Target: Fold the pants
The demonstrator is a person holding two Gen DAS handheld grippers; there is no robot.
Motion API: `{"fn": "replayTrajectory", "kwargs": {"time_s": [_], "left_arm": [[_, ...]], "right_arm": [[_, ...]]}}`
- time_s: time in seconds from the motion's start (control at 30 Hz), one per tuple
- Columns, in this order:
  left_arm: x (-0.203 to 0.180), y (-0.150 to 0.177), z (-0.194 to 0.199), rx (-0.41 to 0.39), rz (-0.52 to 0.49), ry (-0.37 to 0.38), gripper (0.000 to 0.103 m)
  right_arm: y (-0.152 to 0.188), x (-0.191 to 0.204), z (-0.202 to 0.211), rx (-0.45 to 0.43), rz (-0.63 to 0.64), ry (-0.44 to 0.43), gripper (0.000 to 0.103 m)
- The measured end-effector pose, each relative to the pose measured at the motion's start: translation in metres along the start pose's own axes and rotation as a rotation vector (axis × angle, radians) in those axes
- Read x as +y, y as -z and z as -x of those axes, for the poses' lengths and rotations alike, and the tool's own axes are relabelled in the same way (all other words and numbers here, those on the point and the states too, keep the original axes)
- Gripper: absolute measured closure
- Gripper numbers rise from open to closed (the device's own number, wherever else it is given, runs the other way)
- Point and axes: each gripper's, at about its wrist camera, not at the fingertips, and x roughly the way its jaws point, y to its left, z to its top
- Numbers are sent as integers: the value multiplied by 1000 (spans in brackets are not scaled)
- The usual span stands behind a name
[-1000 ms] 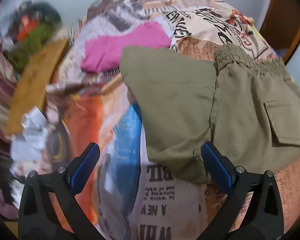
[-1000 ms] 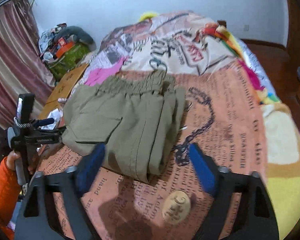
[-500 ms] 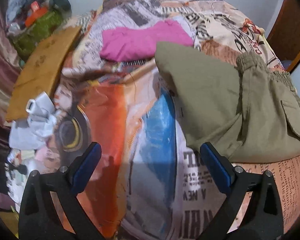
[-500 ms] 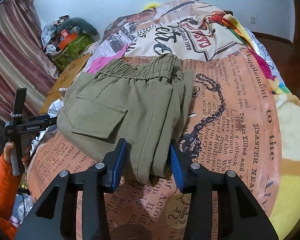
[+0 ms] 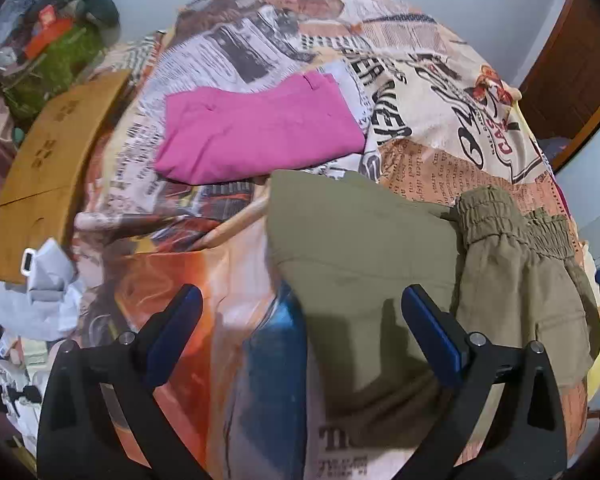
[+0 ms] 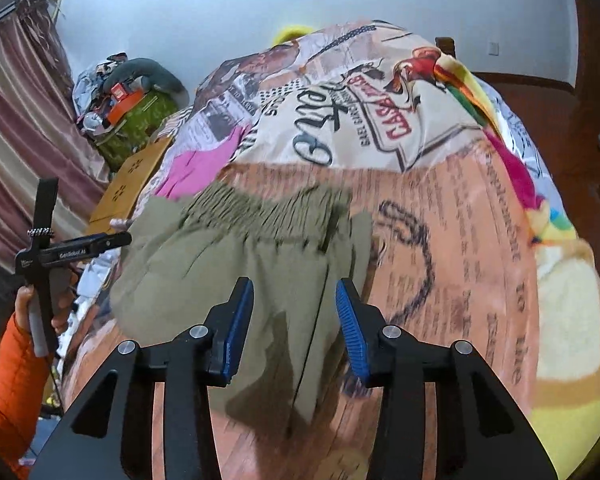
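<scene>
Olive green pants [image 5: 364,248] lie folded into a bundle on the printed bedspread [image 5: 420,92], elastic waistband [image 6: 268,208] at the far side. My left gripper [image 5: 300,328] is open and empty, just over the bundle's near left edge. My right gripper [image 6: 294,320] is half closed, jaws either side of the bundle's near folded edge [image 6: 292,360], with a gap still between pads and cloth. The left gripper also shows in the right wrist view [image 6: 112,240], at the bundle's left side.
Folded pink pants [image 5: 256,128] lie beyond the olive bundle. A wooden board [image 5: 48,168] and crumpled white paper [image 5: 40,292] sit off the bed's left edge. A pile of bags [image 6: 128,108] stands by the curtain. A yellow blanket [image 6: 568,320] lies at the right.
My right gripper narrowed from wide open and came down over the bundle's near edge. My left gripper swung away to the left, then back toward the pants. The bundle looks slightly bunched up.
</scene>
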Motion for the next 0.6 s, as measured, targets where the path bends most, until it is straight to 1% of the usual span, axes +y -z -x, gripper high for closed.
{"fn": "replayTrajectory", "kwargs": {"time_s": [0.07, 0.1, 0.2, 0.23, 0.27, 0.33, 0.4, 0.47, 0.53, 0.6], "left_arm": [[-3, -2, -8, 19, -9, -17, 15], [-4, -3, -13, 34, -15, -12, 17], [-8, -1, -20, 47, -25, 14, 25], [-10, 0, -21, 44, -33, 20, 30], [-12, 0, -21, 42, -40, 35, 37], [-13, 0, -22, 38, -46, 78, 46], [-15, 1, -22, 29, -66, 93, 52], [-15, 2, -22, 12, -83, 74, 65], [-12, 3, -22, -3, -89, 43, 72], [-8, 3, -24, -10, -72, 44, 76]], "right_arm": [[-8, -4, -6, 5, -5, -8, 64], [-12, -6, -11, 8, -7, -12, 64], [-23, -7, -26, 23, 10, -9, 64], [-25, -6, -32, 33, 23, -12, 64], [-26, -5, -38, 49, 34, -17, 64], [-24, -3, -51, 92, 57, -38, 64], [-21, 0, -58, 97, 93, -26, 66], [-19, 6, -60, 84, 148, 5, 67], [-19, 4, -60, 77, 157, 4, 70], [-18, 2, -58, 65, 166, 13, 76]]}}
